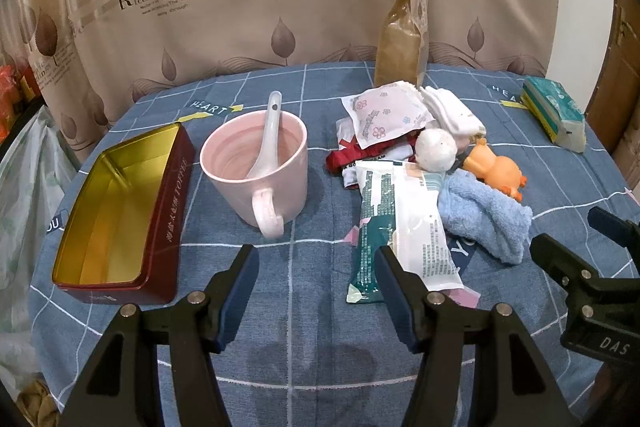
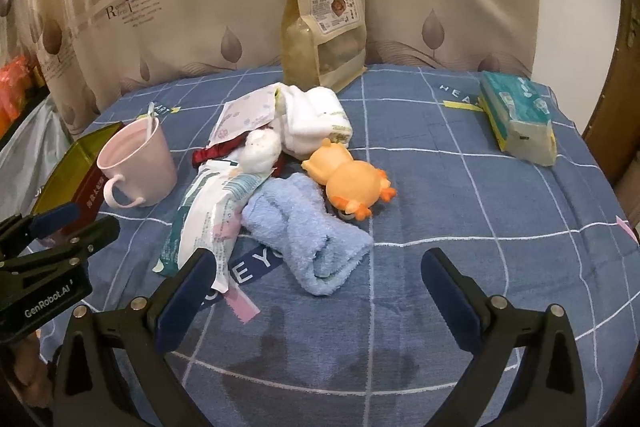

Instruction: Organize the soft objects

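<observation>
the left hand-held gripper (image 1: 318, 273) hovers low over the blue checked cloth (image 1: 304, 327) on the bench, jaws spread wide and holding nothing; its right finger tip overlaps the near end of the white and green packet (image 1: 404, 223), though i cannot tell whether it touches. the right hand-held gripper (image 2: 318, 277) is likewise spread wide and empty, and the folded blue towel (image 2: 308, 227) lies just ahead between its fingers.

beyond the towel is the heap of soft things: an orange rubber duck toy (image 2: 348, 179) touching the towel's far edge, a white fluffy ball (image 2: 260, 147), folded white cloths (image 2: 316, 123), a floral sachet (image 1: 384, 115) and a red fabric piece (image 1: 360, 155) under it. left of the heap stands the pink mug (image 1: 256, 163) with a white spoon (image 1: 266, 135) in it, and further left the open red tin (image 1: 120, 215), gold inside and empty. at the back a brown snack pouch (image 2: 324, 23) stands upright, and a tissue pack (image 2: 518, 117) lies well apart on the right.

nothing appears sorted yet, so this looks like the opening step: choosing a first soft item. the towel seems the likely pick for the right side. the next move calls for lowering over the towel's thick fold and closing firmly enough to gather the loose pile, without snagging the packet beside it, then carrying it to the tin, which is probably the container meant.
</observation>
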`<state>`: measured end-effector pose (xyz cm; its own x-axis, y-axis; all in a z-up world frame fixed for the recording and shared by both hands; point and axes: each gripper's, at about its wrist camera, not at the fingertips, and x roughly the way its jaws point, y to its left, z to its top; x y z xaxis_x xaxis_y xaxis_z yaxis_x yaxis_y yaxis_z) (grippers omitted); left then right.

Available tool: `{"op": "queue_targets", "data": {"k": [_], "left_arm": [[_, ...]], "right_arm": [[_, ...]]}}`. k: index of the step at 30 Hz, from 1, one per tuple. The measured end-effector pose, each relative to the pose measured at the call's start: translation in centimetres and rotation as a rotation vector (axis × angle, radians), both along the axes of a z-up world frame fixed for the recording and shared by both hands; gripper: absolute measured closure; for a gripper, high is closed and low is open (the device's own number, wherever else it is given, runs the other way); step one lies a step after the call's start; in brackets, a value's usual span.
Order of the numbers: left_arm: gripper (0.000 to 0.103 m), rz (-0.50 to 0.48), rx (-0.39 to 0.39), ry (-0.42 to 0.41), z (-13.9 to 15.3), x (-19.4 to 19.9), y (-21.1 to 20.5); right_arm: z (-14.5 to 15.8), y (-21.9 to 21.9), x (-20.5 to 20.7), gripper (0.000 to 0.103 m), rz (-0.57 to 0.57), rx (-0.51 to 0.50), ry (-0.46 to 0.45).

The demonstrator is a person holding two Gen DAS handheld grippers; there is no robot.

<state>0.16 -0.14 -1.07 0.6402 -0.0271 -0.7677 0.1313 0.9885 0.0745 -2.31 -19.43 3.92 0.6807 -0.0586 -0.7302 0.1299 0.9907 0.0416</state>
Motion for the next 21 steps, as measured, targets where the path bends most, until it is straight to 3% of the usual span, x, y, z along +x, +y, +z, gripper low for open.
{"op": "queue_targets", "data": {"k": [21], "left_arm": [[0.042,-0.016,0.012,0.015,-0.10,0.19,-0.45]], "right_arm": [[0.05,0.20,-0.01,0.001,0.028,0.011,-0.007]]}}
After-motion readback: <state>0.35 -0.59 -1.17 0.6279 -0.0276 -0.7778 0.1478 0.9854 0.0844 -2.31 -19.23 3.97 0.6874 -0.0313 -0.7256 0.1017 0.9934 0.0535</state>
